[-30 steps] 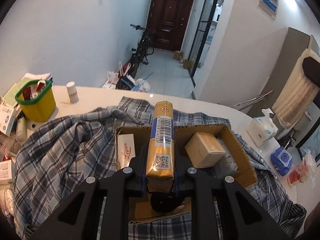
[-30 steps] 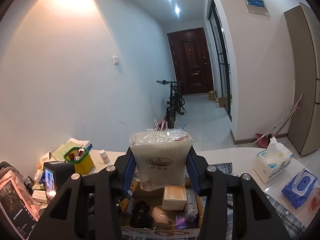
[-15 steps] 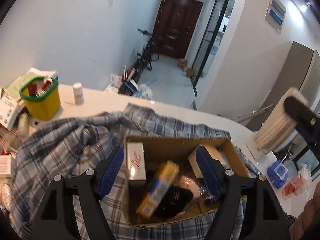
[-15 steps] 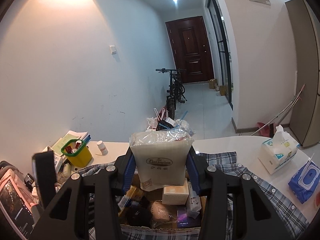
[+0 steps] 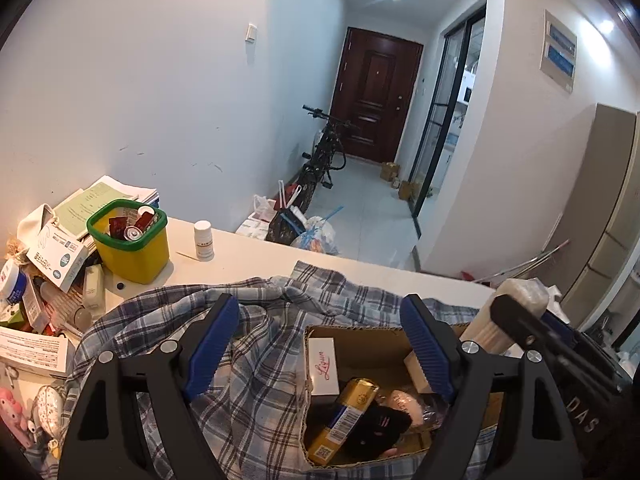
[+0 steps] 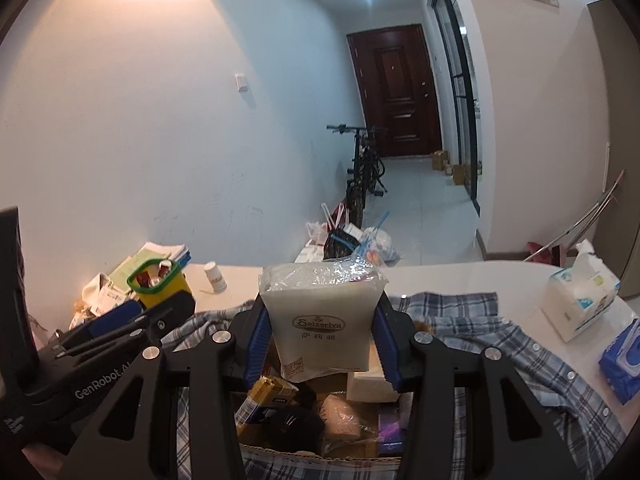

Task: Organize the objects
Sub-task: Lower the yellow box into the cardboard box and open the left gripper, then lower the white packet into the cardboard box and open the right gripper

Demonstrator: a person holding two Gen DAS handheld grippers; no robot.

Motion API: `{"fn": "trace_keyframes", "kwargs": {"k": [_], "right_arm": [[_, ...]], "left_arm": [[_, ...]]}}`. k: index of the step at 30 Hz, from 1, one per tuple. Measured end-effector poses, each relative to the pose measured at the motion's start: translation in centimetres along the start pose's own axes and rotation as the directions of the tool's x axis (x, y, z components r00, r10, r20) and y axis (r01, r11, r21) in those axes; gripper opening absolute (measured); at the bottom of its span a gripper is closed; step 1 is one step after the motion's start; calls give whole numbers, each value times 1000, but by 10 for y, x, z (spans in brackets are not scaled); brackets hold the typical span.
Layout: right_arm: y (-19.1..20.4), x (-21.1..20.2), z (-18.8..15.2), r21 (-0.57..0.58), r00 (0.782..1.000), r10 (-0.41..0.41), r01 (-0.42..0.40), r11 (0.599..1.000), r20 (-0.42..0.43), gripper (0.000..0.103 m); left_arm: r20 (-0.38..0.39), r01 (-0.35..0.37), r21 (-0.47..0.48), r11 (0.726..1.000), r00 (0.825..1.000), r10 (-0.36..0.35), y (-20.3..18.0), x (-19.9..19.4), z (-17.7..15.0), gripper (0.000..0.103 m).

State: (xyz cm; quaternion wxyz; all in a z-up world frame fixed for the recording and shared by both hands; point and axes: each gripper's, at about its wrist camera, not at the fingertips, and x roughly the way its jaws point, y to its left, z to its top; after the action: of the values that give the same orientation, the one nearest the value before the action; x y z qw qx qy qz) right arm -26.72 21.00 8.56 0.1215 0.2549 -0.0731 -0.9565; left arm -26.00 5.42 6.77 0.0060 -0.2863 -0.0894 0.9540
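Two grippers work above one cardboard box (image 5: 362,334) that sits on a plaid shirt (image 5: 260,364) spread over the white table (image 5: 240,246).

Left wrist view, from left to right: at 9 o'clock of the box lies a pile of papers and small packages, with a yellow bin with a green rim (image 5: 130,246) among them. A white pill bottle (image 5: 203,240) stands upright just beside the bin, at its 3 o'clock. The left gripper (image 5: 324,354) hangs over the shirt and the box's left edge; its jaws have just been opening, now stand spread wide, and hold nothing. Inside the box a gold packet with a barcode (image 5: 346,420) lies tilted against a black item (image 5: 378,428). A white carton with red script (image 5: 323,364) leans on the box's left wall, at 11 o'clock of the packet.

Right wrist view: the right gripper (image 6: 322,338) is pinching a white plastic-wrapped bag (image 6: 320,320) between its blue pads, and holds it upright above the box's open top. At 3 o'clock of the bag a tissue pack (image 6: 580,300) stands on the table, and a blue wipes pack (image 6: 622,360) lies near the frame's right edge.
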Motion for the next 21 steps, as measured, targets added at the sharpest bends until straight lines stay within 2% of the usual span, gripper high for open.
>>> {"fn": "trace_keyframes", "kwargs": {"k": [8, 16, 17, 18, 20, 21], "right_arm": [[-2, 29, -19, 13, 998, 23, -22, 1000, -56, 46], [3, 39, -28, -13, 997, 21, -22, 1000, -75, 48], [3, 39, -29, -15, 997, 20, -22, 1000, -75, 54], [3, 39, -29, -14, 997, 21, -22, 1000, -76, 68], [1, 37, -28, 1, 998, 7, -7, 1000, -70, 83], [-1, 34, -27, 15, 998, -1, 2, 1000, -57, 84]], "left_arm": [[-53, -35, -6, 999, 998, 34, 6, 16, -5, 85], [-42, -55, -47, 997, 998, 53, 20, 14, 1, 85], [-41, -55, -52, 997, 998, 53, 22, 14, 2, 85], [-41, -55, -57, 997, 998, 52, 24, 13, 3, 85], [-40, -56, -65, 996, 998, 53, 25, 12, 4, 85], [-39, -55, -68, 996, 998, 53, 26, 11, 5, 85]]}}
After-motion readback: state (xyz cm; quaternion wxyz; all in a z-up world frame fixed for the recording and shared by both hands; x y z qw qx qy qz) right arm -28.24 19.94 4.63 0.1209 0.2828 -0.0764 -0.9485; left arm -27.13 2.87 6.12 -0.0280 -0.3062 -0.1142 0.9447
